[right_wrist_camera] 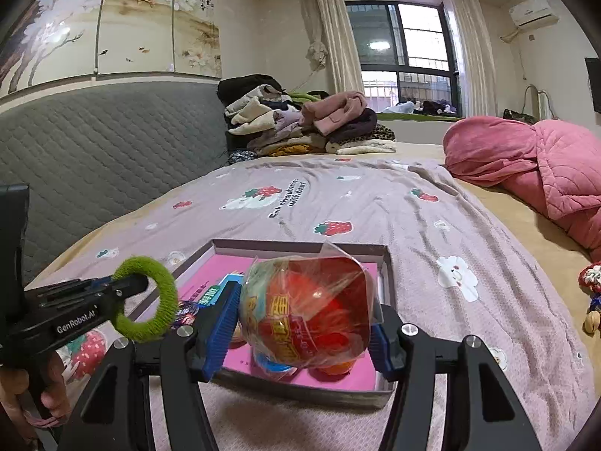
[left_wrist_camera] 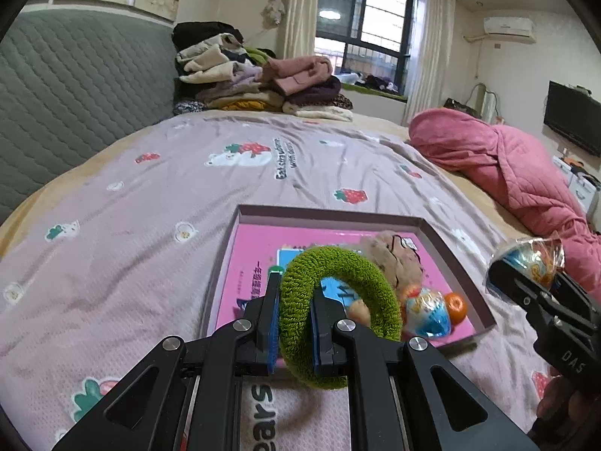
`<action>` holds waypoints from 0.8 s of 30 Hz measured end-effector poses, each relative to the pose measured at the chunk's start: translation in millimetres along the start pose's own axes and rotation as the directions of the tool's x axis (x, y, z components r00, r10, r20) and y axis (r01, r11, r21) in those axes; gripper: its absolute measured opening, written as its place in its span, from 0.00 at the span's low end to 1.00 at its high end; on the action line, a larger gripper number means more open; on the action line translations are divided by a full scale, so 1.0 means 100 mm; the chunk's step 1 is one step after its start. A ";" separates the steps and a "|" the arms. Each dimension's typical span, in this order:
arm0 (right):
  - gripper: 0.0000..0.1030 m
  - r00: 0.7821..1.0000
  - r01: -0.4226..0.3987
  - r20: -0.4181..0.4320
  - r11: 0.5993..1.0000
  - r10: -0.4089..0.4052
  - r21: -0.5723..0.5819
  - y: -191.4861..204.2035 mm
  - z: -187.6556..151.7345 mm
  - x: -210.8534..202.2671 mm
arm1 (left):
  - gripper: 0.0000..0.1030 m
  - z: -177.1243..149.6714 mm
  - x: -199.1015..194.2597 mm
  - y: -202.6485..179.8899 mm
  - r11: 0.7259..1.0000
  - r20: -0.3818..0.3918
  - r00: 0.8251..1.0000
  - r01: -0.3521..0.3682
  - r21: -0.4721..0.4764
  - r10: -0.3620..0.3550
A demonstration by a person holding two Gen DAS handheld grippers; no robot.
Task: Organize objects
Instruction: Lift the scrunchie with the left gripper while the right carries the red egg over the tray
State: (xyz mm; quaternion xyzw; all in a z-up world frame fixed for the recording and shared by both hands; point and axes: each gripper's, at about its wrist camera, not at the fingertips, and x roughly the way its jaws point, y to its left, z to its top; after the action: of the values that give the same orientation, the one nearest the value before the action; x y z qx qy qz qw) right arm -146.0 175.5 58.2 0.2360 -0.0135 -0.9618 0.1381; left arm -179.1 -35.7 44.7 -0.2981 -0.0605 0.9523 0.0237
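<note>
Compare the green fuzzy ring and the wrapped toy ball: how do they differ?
The green fuzzy ring is soft, matte and open in the middle; the wrapped toy ball is solid, glossy and multicoloured under clear film. The left gripper pinches the ring's thin band with jaws nearly closed; the right gripper spans the ball with jaws wide. Both are held over the box.

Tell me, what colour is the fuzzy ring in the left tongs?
Green. The fuzzy ring shows best in the left wrist view, pinched in the left tongs.
</note>
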 end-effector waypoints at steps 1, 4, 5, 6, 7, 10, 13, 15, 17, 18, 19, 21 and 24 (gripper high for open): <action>0.59 1.000 0.008 0.002 1.000 -0.008 -0.003 0.00 0.00 0.01 | 0.12 0.02 0.01 0.01 1.000 0.005 1.000 -0.007 0.001 0.007; 0.59 1.000 0.028 0.013 1.000 -0.028 -0.003 -0.03 0.03 0.04 | 0.12 0.06 0.04 0.04 1.000 0.021 1.000 -0.017 -0.002 0.017; 0.59 0.999 0.031 0.015 1.000 -0.031 0.002 -0.04 0.04 0.05 | 0.12 0.08 0.05 0.05 1.000 0.023 1.000 -0.016 -0.004 0.016; 0.59 0.999 0.033 0.019 0.999 -0.034 0.010 -0.06 0.05 0.06 | 0.12 0.09 0.06 0.06 1.000 0.025 1.000 -0.018 -0.008 0.018; 0.59 0.999 0.034 0.021 0.999 -0.034 0.014 -0.08 0.06 0.06 | 0.12 0.10 0.08 0.07 1.000 0.026 0.999 -0.019 -0.009 0.019; 0.59 0.998 0.050 0.034 0.999 -0.050 0.006 -0.11 0.08 0.07 | 0.12 0.12 0.13 0.09 1.000 0.023 1.000 -0.016 -0.016 0.016; 0.59 0.995 0.079 0.055 0.997 -0.077 -0.020 -0.12 0.10 0.09 | 0.12 0.13 0.19 0.08 1.000 0.019 1.000 -0.019 -0.014 0.019; 0.59 0.994 0.091 0.067 0.995 -0.088 -0.036 -0.13 0.10 0.10 | 0.12 0.12 0.22 0.07 1.000 0.015 1.000 -0.018 -0.013 0.018; 0.59 0.993 0.097 0.074 0.994 -0.094 -0.049 -0.14 0.10 0.13 | 0.12 0.12 0.26 0.04 1.000 0.011 1.000 -0.015 -0.010 0.016; 0.59 0.992 0.106 0.077 0.993 -0.101 -0.054 -0.15 0.10 0.15 | 0.12 0.12 0.27 0.04 1.000 0.010 1.000 -0.014 -0.008 0.014; 0.59 0.991 0.110 0.079 0.992 -0.105 -0.059 -0.15 0.10 0.16 | 0.12 0.12 0.29 0.03 1.000 0.010 1.000 -0.011 -0.007 0.011; 0.59 0.990 0.124 0.082 0.990 -0.119 -0.068 -0.15 0.09 0.19 | 0.12 0.12 0.31 0.00 1.000 0.014 1.000 -0.004 -0.004 0.004; 0.59 0.989 0.133 0.075 0.989 -0.127 -0.070 -0.17 0.08 0.25 | 0.12 0.12 0.35 -0.02 1.000 0.016 1.000 0.003 -0.006 -0.003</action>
State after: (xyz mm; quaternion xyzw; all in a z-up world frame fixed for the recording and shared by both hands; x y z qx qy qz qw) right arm -175.5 184.4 52.0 0.1973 0.0329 -0.9763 0.0832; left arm -214.5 -31.8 35.3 -0.2906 -0.0641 0.9544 0.0236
